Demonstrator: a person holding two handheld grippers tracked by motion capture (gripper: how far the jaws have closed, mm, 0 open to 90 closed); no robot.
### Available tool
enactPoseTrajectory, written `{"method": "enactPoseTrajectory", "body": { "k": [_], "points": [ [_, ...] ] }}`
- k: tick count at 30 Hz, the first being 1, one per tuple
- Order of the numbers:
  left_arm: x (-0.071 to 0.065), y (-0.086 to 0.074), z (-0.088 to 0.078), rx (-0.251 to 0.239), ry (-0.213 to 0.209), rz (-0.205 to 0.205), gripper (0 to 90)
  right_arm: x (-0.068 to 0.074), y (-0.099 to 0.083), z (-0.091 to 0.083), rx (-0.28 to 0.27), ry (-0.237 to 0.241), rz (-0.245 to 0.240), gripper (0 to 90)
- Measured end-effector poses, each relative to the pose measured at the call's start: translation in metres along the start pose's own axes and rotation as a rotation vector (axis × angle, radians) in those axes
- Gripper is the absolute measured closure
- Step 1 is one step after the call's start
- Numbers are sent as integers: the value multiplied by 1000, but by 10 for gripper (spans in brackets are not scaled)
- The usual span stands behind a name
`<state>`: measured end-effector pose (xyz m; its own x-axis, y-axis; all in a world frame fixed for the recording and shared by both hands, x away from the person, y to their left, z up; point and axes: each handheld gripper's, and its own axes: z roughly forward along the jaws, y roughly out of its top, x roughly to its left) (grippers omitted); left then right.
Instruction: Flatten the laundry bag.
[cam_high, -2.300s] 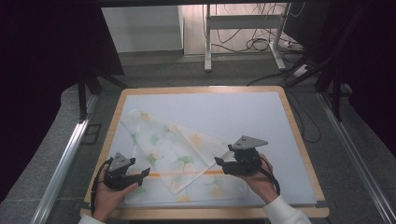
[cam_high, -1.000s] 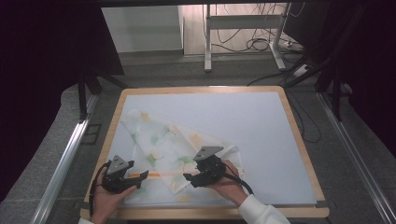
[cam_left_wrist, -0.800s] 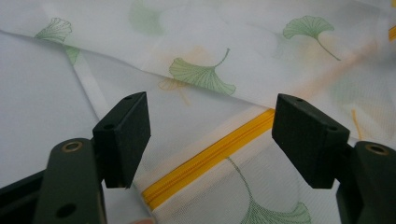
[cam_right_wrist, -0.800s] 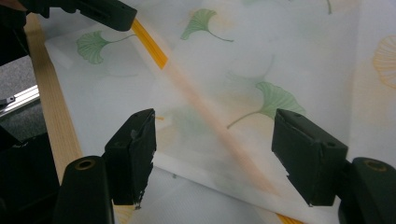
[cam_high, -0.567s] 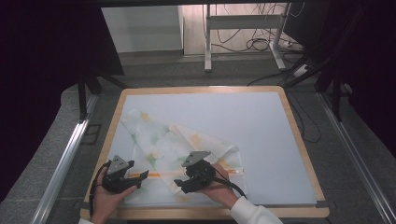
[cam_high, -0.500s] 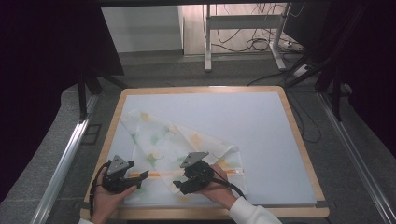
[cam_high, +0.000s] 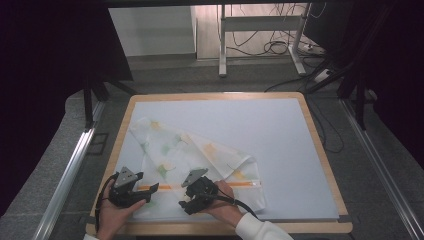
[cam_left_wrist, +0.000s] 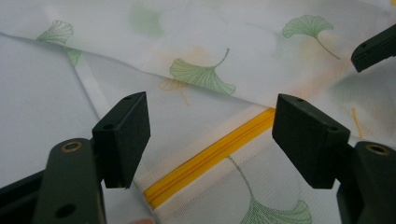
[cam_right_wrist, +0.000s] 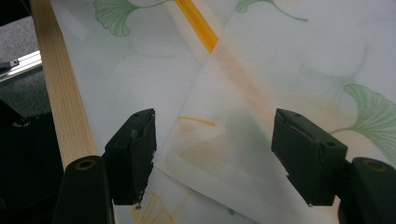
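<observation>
Table: wooden-framed table with a pale blue top, bare toward 1 o'clock.
Cloth: white leaf-printed fabric cover with a yellow zipper, folded, lying toward 7 o'clock.
Left hand: at 7 o'clock, left gripper level, pointing toward 3 o'clock; jaws apart over the zipper's end.
Right hand: at 6 o'clock, right gripper tilted down; jaws spread over a folded cloth corner.

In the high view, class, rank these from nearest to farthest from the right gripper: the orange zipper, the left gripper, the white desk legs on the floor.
1. Orange zipper: just beside the right gripper, running across the cloth.
2. Left gripper: farther along, near the table's left corner.
3. White desk legs: far beyond the table, at the top.
</observation>
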<state>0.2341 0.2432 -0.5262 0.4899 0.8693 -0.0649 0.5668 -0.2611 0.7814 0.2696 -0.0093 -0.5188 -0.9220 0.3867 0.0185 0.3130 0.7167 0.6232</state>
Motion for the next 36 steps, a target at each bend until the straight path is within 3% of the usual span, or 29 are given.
{"method": "enactPoseTrajectory", "body": {
  "k": [8, 20, 23, 24, 25, 26, 28, 33, 36],
  "points": [
    [1, -1, -1, 0, -1, -8, 277, 4, -2, 8, 38, -13, -24, 316],
    [2, -1, -1, 3, -1, -10, 278, 8, -1, 10, 51, -49, -50, 362],
    [2, -1, -2, 3, -1, -10, 278, 7, -1, 9, 54, -54, -40, 427],
    [2, -1, -2, 3, 0, -10, 278, 5, -1, 8, 51, -54, -35, 516],
    [2, -1, -1, 3, 0, -10, 278, 5, -1, 8, 51, -54, -35, 516],
    [2, -2, -1, 6, -1, -8, 279, 2, -2, 6, 43, -56, -40, 609],
    [2, -2, -1, 8, -2, -8, 279, 2, -2, 6, 43, -62, -39, 634],
    [3, -2, -1, 7, -2, -10, 280, -2, -2, 5, 37, -68, -50, 810],
    [2, -2, -2, 1, -6, -13, 284, -2, -2, 3, 26, -79, -61, 846]
  ]
}}
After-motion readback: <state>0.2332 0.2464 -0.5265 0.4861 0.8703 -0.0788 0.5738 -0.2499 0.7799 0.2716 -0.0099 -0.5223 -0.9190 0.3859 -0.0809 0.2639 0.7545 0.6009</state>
